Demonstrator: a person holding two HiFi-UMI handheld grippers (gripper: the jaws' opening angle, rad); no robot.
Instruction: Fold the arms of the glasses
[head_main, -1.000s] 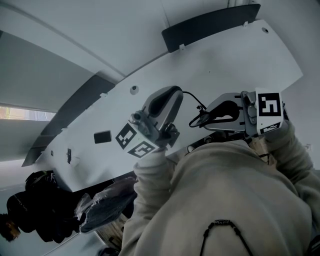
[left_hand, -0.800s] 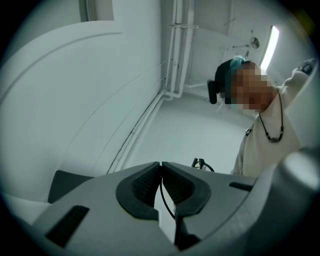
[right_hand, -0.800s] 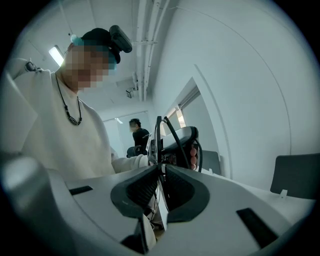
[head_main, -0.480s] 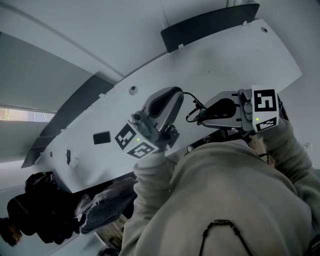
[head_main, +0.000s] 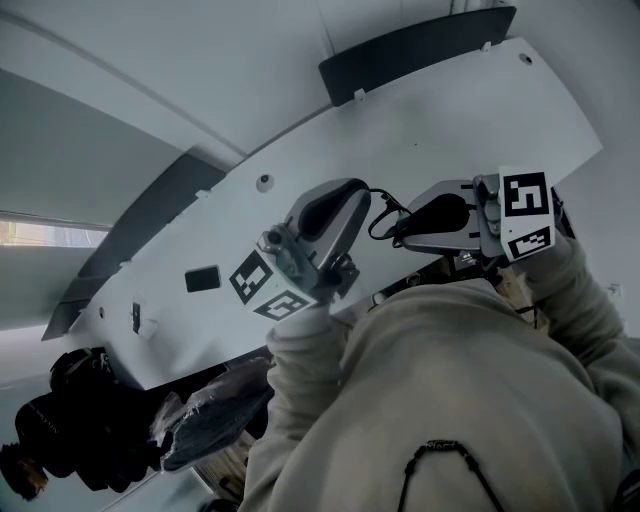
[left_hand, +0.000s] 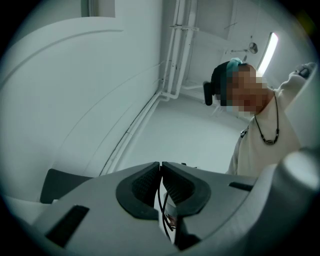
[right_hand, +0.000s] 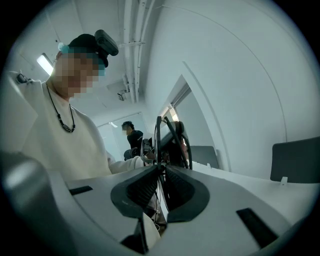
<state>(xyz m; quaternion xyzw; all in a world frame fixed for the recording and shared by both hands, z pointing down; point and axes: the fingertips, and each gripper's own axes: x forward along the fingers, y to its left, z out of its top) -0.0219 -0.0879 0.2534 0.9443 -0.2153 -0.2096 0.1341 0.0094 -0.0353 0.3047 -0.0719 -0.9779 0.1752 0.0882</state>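
Thin black wire-framed glasses (right_hand: 158, 135) hang in the air between the two tools. The left tongs (left_hand: 160, 166) pinch one slim arm and the right tongs (right_hand: 161, 169) are clamped on the rim. The glasses look light, springy and easily bent, so I'd hold them gently near the hinge.

A white table (head_main: 450, 130) edged with dark divider panels (head_main: 420, 45) stood in a white-walled room, where pipes (left_hand: 175, 50) (white, like the walls) ran along a corner near a lit strip lamp (left_hand: 271, 50).
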